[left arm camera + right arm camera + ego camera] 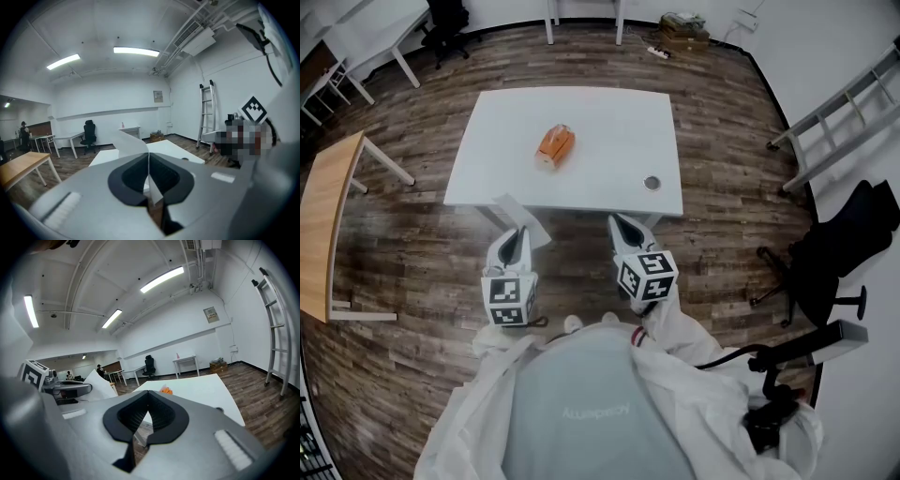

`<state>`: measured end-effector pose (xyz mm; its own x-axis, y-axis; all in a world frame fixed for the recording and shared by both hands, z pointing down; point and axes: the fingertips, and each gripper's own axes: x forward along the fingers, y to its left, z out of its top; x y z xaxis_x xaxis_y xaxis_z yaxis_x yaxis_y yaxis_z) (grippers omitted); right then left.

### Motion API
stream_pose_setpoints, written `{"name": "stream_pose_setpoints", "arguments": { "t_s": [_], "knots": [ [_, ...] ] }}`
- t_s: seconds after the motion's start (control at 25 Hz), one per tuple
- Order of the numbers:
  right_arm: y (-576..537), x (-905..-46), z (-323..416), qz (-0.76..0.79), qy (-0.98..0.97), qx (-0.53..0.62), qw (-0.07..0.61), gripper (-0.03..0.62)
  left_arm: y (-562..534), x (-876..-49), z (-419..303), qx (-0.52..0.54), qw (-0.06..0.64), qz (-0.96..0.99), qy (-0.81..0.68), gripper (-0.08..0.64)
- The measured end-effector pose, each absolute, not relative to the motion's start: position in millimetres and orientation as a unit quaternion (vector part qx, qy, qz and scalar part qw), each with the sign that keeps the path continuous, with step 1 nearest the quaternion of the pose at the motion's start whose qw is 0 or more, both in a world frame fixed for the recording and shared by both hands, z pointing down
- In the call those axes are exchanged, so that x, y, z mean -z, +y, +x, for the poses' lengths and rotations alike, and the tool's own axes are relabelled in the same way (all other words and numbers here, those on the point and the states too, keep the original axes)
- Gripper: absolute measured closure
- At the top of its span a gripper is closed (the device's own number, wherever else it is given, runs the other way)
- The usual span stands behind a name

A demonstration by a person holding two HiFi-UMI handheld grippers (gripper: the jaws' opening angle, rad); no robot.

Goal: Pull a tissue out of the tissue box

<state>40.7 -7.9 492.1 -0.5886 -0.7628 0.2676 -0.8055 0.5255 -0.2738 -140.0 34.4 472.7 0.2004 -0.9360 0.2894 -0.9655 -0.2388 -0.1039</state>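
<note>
Left tool point(518, 234), lower centre of the head view, was clamped shut on a white tissue point(514, 211), well apart from the orange tissue box point(555, 147) mid-tabletop point(609, 131). Right tool point(623, 225) was closed and empty. The sheet looked light, limp and easily torn, so it was probably best pinched at a folded edge.

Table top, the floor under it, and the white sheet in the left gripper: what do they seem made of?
Table top: smooth matte white, likely laminate or painted board.
Floor: brown grained planks, wood or wood-look laminate.
White sheet: thin, folded, plain, probably tissue paper, clamped in the left gripper.
</note>
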Motion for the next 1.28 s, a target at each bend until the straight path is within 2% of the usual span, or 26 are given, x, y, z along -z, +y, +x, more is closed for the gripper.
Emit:
{"name": "stream_pose_setpoints", "arguments": {
  "t_s": [1.28],
  "knots": [
    [-2.0, -491.9, 34.7, 0.437, -0.880, -0.175, 0.067, 0.594, 34.9, -474.9, -142.1, -0.132, 0.061, 0.772, -0.619, 0.560]
  ]
}}
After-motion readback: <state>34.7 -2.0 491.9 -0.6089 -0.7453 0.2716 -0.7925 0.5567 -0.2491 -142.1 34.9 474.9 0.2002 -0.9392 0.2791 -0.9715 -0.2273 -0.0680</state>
